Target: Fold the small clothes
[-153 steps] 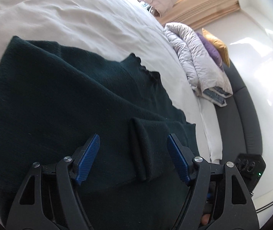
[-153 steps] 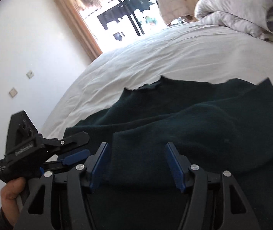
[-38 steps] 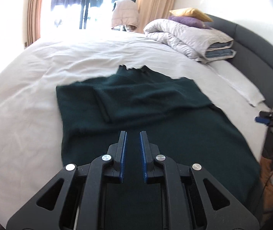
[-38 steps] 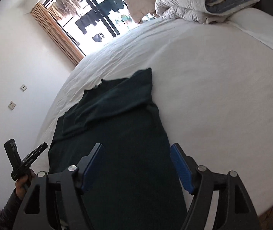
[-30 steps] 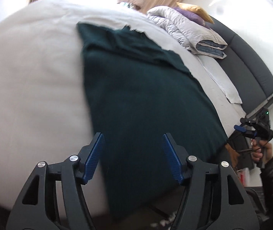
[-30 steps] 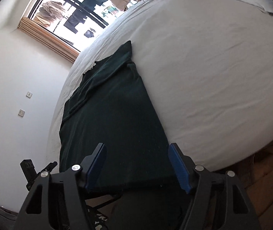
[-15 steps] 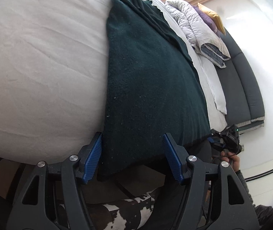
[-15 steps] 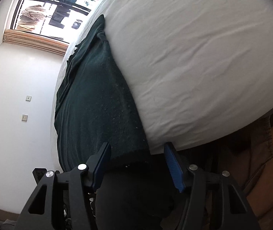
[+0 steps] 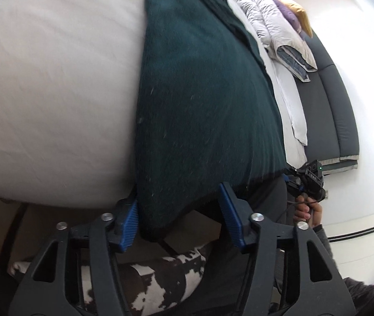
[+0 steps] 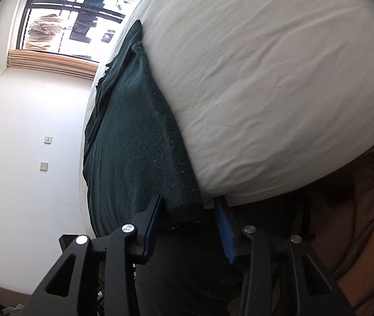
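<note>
Left wrist view: left gripper point(image 9: 179, 210), jaws just closing but not yet pinching, straddles the near-left hem corner of the dark green sweater point(image 9: 202, 92), which lies lengthwise on the white bed point(image 9: 50, 79), hem overhanging the edge. Right wrist view: right gripper point(image 10: 189, 226), jaws likewise closing, brackets the opposite hem corner point(image 10: 187, 210); contact uncertain. The knit looks soft, thick and limp, likely to sag; the hem corners seem the best holds. No containers visible.
</note>
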`<state>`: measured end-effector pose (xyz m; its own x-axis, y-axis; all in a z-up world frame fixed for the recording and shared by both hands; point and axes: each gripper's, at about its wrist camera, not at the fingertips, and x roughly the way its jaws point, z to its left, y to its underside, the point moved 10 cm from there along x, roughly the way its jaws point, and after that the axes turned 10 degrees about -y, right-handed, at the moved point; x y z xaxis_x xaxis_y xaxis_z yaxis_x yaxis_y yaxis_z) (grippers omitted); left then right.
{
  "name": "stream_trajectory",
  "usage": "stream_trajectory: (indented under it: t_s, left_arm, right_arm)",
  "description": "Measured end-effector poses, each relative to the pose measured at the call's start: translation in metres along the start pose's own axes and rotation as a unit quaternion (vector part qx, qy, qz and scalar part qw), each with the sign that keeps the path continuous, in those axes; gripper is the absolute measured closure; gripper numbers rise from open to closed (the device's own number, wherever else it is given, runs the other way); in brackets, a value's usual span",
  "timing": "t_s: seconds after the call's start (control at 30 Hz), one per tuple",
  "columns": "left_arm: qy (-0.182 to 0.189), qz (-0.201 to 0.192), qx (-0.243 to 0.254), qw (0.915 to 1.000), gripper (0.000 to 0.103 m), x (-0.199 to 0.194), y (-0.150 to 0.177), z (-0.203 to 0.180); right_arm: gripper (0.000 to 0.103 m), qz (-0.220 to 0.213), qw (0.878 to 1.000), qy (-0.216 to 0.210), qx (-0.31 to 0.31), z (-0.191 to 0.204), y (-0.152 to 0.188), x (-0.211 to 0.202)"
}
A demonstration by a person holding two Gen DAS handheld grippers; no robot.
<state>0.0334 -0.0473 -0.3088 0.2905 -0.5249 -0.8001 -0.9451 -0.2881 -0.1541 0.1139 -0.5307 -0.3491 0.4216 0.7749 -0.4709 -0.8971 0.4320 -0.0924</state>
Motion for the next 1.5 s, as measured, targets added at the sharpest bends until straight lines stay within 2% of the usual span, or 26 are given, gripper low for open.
stream_trajectory:
  t_s: [0.07, 0.33, 0.37, 0.5, 0.53, 0.6, 0.63, 0.73, 0.83, 0.93, 1.07, 1.17, 1.33, 1.43, 1.5]
  left_arm:
    - [0.008, 0.01, -0.017, 0.9998, 0.071, 0.007, 0.002, 0.003]
    - [0.035, 0.007, -0.038, 0.9986, 0.071, 0.01, -0.002, 0.003]
    - [0.036, 0.008, -0.043, 0.9984, 0.071, 0.011, -0.002, 0.004]
    - [0.048, 0.007, -0.057, 0.9972, 0.071, 0.013, -0.003, 0.005]
    - [0.052, 0.005, -0.06, 0.9969, 0.073, 0.012, -0.004, 0.004]
    - [0.053, -0.009, -0.053, 0.9972, 0.093, 0.007, -0.005, 0.002]
    - [0.052, -0.016, -0.047, 0.9974, 0.096, 0.003, -0.005, -0.001]
    - [0.038, -0.034, -0.012, 0.9986, 0.097, -0.005, -0.006, -0.01]
    - [0.033, -0.047, -0.001, 0.9983, 0.097, -0.016, -0.008, -0.015]
    - [0.047, -0.06, -0.011, 0.997, 0.097, -0.034, -0.015, -0.018]
    - [0.085, -0.088, -0.023, 0.9923, 0.097, -0.063, -0.027, -0.032]
    - [0.111, -0.106, -0.031, 0.9877, 0.097, -0.08, -0.044, -0.044]
    - [0.164, -0.145, -0.043, 0.9749, 0.097, -0.112, -0.104, -0.074]
    - [0.17, -0.175, -0.032, 0.9692, 0.097, -0.132, -0.14, -0.089]
    - [0.173, -0.191, -0.043, 0.9654, 0.097, -0.139, -0.169, -0.09]
  right_arm:
    - [0.059, -0.001, 1.0, -0.002, 0.002, 0.001, 0.0, -0.001]
    - [0.061, -0.022, 0.999, -0.032, -0.006, 0.023, -0.008, -0.011]
    - [0.063, -0.02, 0.999, -0.029, -0.006, 0.022, -0.007, -0.008]
    - [0.087, -0.011, 1.0, -0.01, -0.008, 0.017, -0.006, -0.001]
    - [0.089, -0.011, 1.0, -0.005, -0.011, 0.017, -0.006, 0.0]
    - [0.092, -0.014, 1.0, 0.002, -0.019, 0.02, -0.008, -0.001]
    - [0.093, -0.016, 1.0, 0.005, -0.023, 0.022, -0.008, -0.002]
    - [0.095, -0.021, 0.999, 0.017, -0.034, 0.025, -0.008, 0.0]
    - [0.095, -0.027, 0.998, 0.025, -0.043, 0.03, -0.008, -0.001]
    - [0.096, -0.038, 0.998, 0.02, -0.048, 0.04, -0.009, -0.006]
    - [0.096, -0.055, 0.997, -0.013, -0.054, 0.065, -0.011, -0.012]
    - [0.096, -0.066, 0.995, -0.044, -0.067, 0.092, -0.015, -0.012]
    - [0.097, -0.089, 0.99, -0.083, -0.077, 0.135, -0.041, -0.003]
    - [0.097, -0.114, 0.985, -0.108, -0.069, 0.156, -0.069, 0.004]
    - [0.097, -0.134, 0.981, -0.124, -0.058, 0.167, -0.093, 0.01]
